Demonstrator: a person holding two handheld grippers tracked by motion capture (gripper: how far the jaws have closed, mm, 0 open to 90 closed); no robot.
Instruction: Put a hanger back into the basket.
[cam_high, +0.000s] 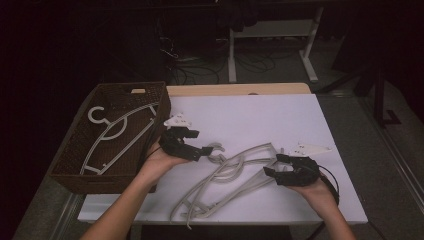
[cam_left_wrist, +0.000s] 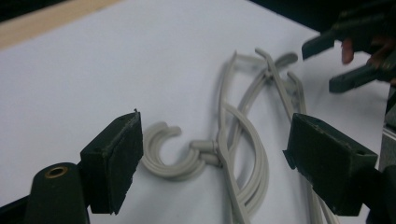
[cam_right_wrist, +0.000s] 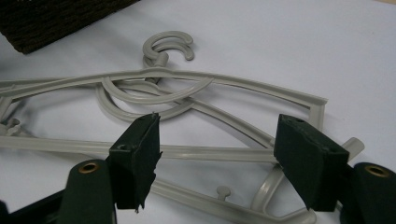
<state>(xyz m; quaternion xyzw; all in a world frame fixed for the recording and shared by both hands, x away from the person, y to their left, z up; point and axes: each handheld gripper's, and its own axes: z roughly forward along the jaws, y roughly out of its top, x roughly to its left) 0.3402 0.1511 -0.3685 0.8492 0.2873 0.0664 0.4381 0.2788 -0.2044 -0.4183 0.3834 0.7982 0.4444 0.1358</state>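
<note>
A tangle of grey plastic hangers (cam_high: 235, 170) lies on the white table (cam_high: 260, 117), front of centre. One hook (cam_high: 216, 146) points left toward my left gripper (cam_high: 202, 141), which hovers open just beside it. In the left gripper view that hook (cam_left_wrist: 159, 154) sits between the spread jaws of the left gripper (cam_left_wrist: 212, 135), untouched. My right gripper (cam_high: 271, 164) is open at the pile's right end. Its own view shows the right gripper (cam_right_wrist: 217, 135) straddling a hanger's bars (cam_right_wrist: 224, 77) without gripping them. Another pale hanger (cam_high: 117, 132) lies inside the brown wicker basket (cam_high: 75, 177).
The basket stands along the table's left side, and its corner (cam_right_wrist: 46, 18) appears at the top left of the right gripper view. A wooden strip (cam_high: 235, 89) borders the table's far edge. Beyond it are white desk legs (cam_high: 232, 50) and cables on a dark floor.
</note>
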